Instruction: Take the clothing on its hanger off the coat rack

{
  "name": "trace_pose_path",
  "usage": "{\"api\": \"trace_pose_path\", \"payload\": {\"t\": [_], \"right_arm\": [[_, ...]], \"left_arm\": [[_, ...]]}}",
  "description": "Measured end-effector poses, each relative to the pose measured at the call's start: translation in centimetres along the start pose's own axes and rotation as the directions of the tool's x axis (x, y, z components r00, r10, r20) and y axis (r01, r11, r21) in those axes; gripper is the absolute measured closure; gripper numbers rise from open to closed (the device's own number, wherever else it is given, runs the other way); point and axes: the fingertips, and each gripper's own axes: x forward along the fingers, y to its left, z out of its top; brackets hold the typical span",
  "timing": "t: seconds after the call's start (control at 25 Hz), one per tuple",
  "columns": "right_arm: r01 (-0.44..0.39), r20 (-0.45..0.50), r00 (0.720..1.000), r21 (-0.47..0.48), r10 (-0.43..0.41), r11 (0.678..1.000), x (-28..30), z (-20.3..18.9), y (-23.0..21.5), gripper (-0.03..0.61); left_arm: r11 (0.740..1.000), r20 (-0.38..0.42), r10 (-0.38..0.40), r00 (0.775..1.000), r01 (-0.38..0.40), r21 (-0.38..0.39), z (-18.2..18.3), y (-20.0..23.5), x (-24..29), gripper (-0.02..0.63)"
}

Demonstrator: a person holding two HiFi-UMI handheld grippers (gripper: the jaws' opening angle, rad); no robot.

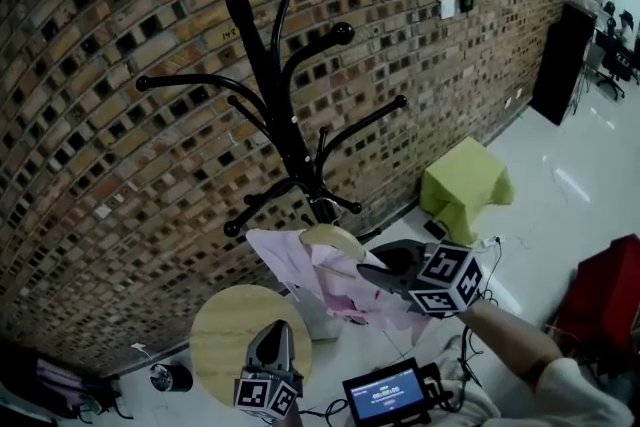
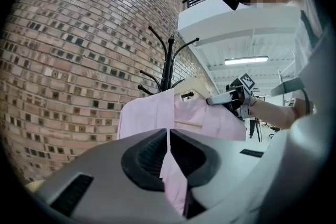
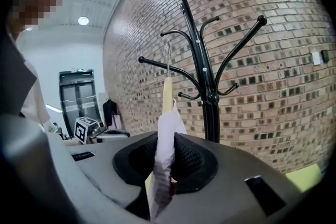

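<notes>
A black coat rack [image 1: 285, 115] [image 2: 167, 60] [image 3: 202, 60] stands against the brick wall. Just below its lower arms hangs a pink garment [image 1: 320, 280] [image 2: 152, 113] [image 3: 167, 134] on a wooden hanger [image 1: 335, 237] [image 2: 194, 86] [image 3: 167, 94]. My right gripper [image 1: 375, 275] [image 2: 212, 99] [image 3: 165, 160] is shut on the garment at the hanger's shoulder. The hanger's wire hook [image 3: 168, 55] points up close to a rack arm; I cannot tell if they touch. My left gripper [image 1: 272, 333] [image 2: 168, 157] [image 3: 113, 134] sits lower, shut on a fold of the pink cloth.
A round wooden table top [image 1: 225, 335] lies under the left gripper. A green-covered box [image 1: 465, 180] sits by the wall at the right. A device with a lit screen [image 1: 385, 393] is at the bottom, a red object [image 1: 610, 295] at the right edge, and a black cabinet [image 1: 560, 60] further back.
</notes>
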Motion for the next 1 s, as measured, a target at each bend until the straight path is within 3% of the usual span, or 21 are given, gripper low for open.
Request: {"api": "trace_pose_path", "payload": {"t": [0.52,1.0], "right_arm": [[0.031,0.017,0.999,-0.038,-0.030,0.999,-11.9,-0.8,-2.9,0.537],[-0.005,-0.005,1.000,-0.036,0.004,0.999,-23.8,-2.4,-7.1,0.537]], "left_arm": [[0.994,-0.036,-0.099,0.994,0.101,0.046,1.4,-8.0,8.4,0.584],[0.980,-0.051,-0.179,0.982,0.183,0.081,1.5,-18.6,17.0,0.584]]}}
